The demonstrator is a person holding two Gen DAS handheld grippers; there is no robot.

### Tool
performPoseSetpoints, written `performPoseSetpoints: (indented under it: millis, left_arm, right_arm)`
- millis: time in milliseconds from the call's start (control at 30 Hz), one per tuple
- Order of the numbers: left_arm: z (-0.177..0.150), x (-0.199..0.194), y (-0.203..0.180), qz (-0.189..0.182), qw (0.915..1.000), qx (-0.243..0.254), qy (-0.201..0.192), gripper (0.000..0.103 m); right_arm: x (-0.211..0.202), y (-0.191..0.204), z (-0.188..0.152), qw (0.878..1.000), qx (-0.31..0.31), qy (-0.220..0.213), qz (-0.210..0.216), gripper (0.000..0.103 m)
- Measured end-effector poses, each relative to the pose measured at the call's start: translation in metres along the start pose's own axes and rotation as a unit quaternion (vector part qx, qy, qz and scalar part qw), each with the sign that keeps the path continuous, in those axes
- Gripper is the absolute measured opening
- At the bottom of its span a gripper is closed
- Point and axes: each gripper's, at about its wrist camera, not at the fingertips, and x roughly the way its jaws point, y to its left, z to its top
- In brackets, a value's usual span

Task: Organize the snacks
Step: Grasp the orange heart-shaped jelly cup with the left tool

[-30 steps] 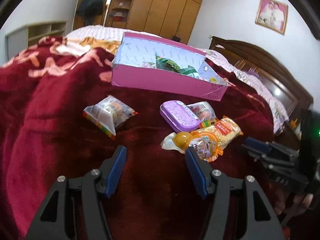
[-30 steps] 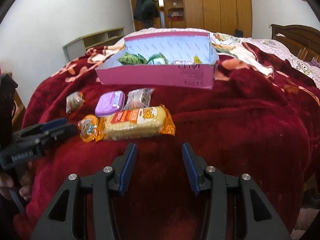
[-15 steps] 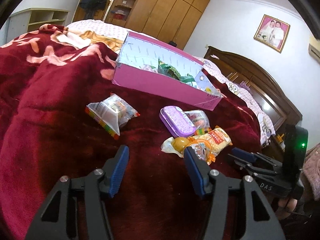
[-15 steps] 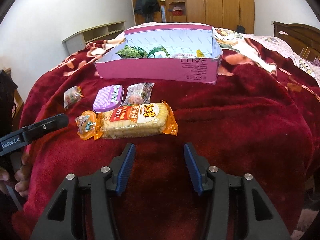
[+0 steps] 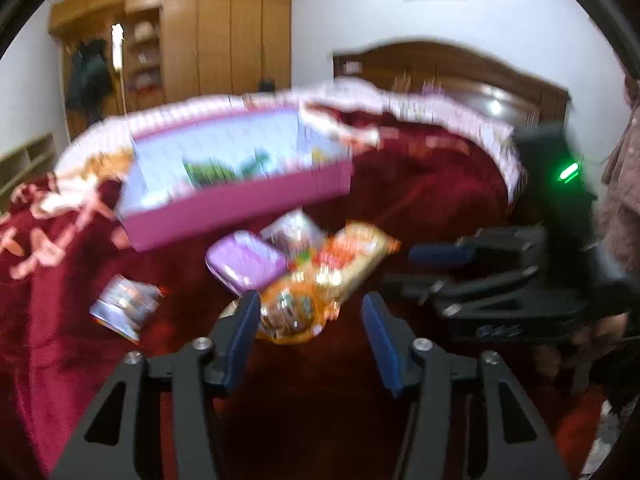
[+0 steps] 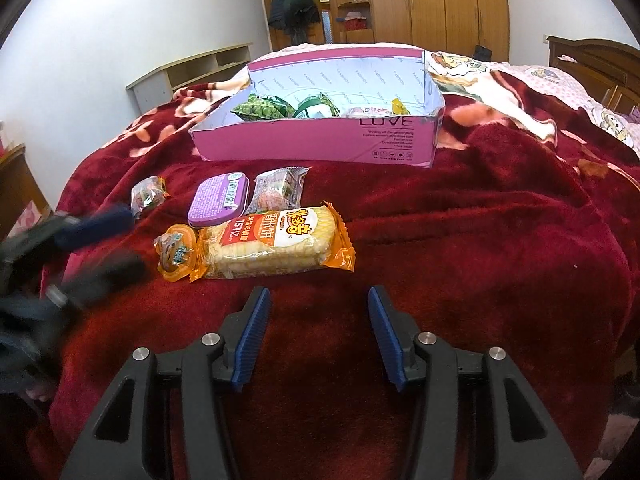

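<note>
A pink box [image 6: 316,144] with green snack bags inside stands on the red blanket. In front of it lie a purple tin [image 6: 220,200], a clear packet [image 6: 280,188], an orange rice-cracker pack [image 6: 276,244], an orange jelly cup [image 6: 176,252] and a small wrapped snack [image 6: 148,196]. My right gripper [image 6: 318,294] is open and empty just short of the cracker pack. My left gripper [image 5: 309,304] is open, and the jelly cup [image 5: 288,312] lies between its fingertips, untouched by the pads. The left wrist view is blurred.
The left gripper [image 6: 124,242] shows blurred at the left edge in the right wrist view, and the right gripper [image 5: 400,268] with a hand sits to the right in the left wrist view. A wooden headboard [image 5: 460,76] and wardrobe [image 6: 440,0] stand behind the bed.
The left gripper swung and rolled toward the jelly cup, which now sits between its tips; its jaws narrowed slightly. The right gripper stayed in place and widened a little.
</note>
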Motion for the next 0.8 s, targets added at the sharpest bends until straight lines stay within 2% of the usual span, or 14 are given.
performPoseSetpoints:
  millis: [100,200,233,267,300,467,567,633,700,767,800]
  left_arm:
    - [0.002,0.012,0.014,-0.017,0.9992,-0.027,0.025,0.067]
    - [0.004,0.018,0.030,-0.027,0.9974,-0.057,0.034,0.066]
    - [0.004,0.023,0.032,-0.031,0.9966,-0.064,0.041,0.056]
    - [0.003,0.025,0.035,-0.031,0.9959,-0.072,0.046,0.052]
    - [0.001,0.024,0.038,-0.027,0.9956,-0.080,0.042,0.041]
    - [-0.011,0.006,0.051,-0.052,0.9908,-0.125,0.003,0.035]
    - [-0.019,-0.012,0.059,-0.035,0.9874,-0.151,-0.030,0.034]
    - [-0.025,-0.026,0.066,-0.015,0.9836,-0.173,-0.051,0.036]
    - [-0.033,-0.029,0.078,0.010,0.9780,-0.203,-0.049,0.039]
    - [-0.043,-0.020,0.093,0.007,0.9704,-0.241,-0.021,0.040]
    - [-0.047,-0.017,0.100,-0.009,0.9654,-0.260,-0.018,0.040]
  right_arm:
    - [0.001,0.000,0.000,1.000,0.002,0.000,0.003,0.052]
    - [0.001,-0.003,0.001,1.000,0.006,0.000,0.011,0.054]
    - [0.001,-0.003,0.001,1.000,0.006,0.000,0.014,0.055]
    - [0.001,-0.003,0.001,1.000,0.006,0.000,0.016,0.056]
    - [0.001,-0.003,0.001,1.000,0.005,0.000,0.019,0.057]
    - [0.001,-0.004,0.000,1.000,0.007,-0.001,0.023,0.057]
    - [0.001,-0.004,0.000,1.000,0.007,-0.001,0.023,0.058]
    - [0.001,-0.004,0.000,1.000,0.007,-0.001,0.023,0.058]
    - [0.001,-0.004,0.000,1.000,0.007,-0.002,0.023,0.058]
    - [-0.002,-0.002,0.000,1.000,0.000,-0.008,0.025,0.059]
    - [-0.006,0.002,-0.001,0.999,-0.012,-0.017,0.041,0.059]
